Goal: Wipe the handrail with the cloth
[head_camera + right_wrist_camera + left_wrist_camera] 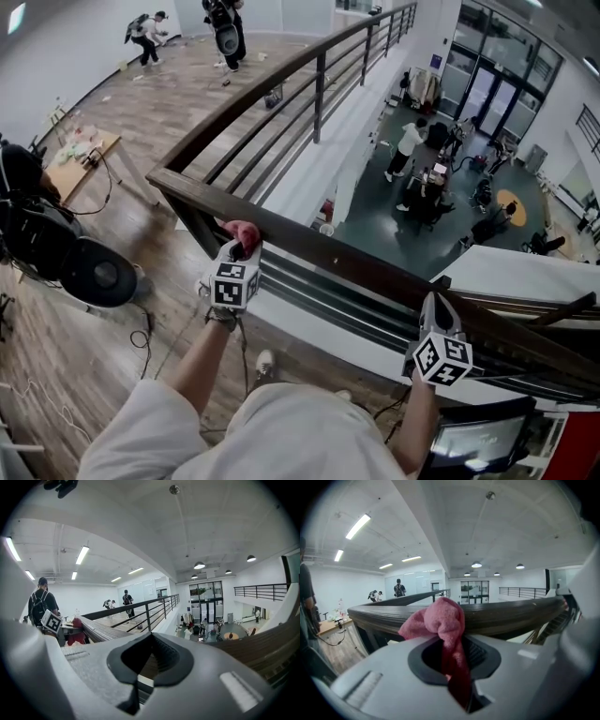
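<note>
Two forearms [202, 361] of the person are seen lowest in the head view, each bringing a gripper up to the dark wooden handrail [356, 258]. On the left gripper [240, 253] the jaws are closed tight on the pink cloth [242, 231], which is bunched and pressed onto the handrail's top near its corner. Farther along the handrail, at its near face, the right gripper [439, 314] is held with its jaws drawn together and nothing between them. Beyond the handrail, a lower hall with people [405, 150] is seen.
</note>
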Motion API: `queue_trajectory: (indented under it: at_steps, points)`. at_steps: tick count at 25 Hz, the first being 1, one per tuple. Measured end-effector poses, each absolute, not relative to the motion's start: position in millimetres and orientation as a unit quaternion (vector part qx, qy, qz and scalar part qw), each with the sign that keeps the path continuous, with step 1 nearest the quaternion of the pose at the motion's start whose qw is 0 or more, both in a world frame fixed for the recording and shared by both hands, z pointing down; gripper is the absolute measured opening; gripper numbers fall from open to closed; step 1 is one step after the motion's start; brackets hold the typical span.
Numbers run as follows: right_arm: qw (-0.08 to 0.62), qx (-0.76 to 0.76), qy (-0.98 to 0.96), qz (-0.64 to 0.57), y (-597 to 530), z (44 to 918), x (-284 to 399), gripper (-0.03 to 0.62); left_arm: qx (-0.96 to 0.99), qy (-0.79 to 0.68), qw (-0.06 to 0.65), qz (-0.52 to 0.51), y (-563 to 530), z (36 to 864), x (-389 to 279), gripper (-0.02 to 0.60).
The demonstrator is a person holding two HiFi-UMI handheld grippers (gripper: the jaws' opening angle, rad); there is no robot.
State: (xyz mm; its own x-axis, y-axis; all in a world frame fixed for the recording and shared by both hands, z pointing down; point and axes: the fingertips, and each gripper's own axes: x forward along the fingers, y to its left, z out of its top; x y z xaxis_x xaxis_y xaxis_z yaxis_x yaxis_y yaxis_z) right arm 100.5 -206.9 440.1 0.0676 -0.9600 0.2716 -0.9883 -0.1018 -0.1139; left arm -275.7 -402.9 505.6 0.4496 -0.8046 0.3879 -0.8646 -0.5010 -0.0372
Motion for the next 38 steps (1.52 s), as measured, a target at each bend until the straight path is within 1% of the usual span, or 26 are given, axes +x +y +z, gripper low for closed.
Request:
queue_trajectory:
  at_steps: [16,26,32,38]
  points:
    - [0.044,0.728,-0.667,0.151,-180,448,151,0.002,0.86,-0.469,0.085,0.182,-353,506,-202,0.067]
    - [0.063,0.705,-0.688,0.161,-184,452,144,0.002,0.875,-0.446,0.056,0.182,-335,502,-161,0.067]
    - [0.058,0.696,-0.698,0.156,-175,446,157,0.002,0.885,-0.416,0.074,0.195,-302,506,-117,0.067]
    - [0.063,0.692,-0.701,0.159,-166,453,165,0.002,0.9,-0.382,0.069,0.2,-276,511,-81,0.067]
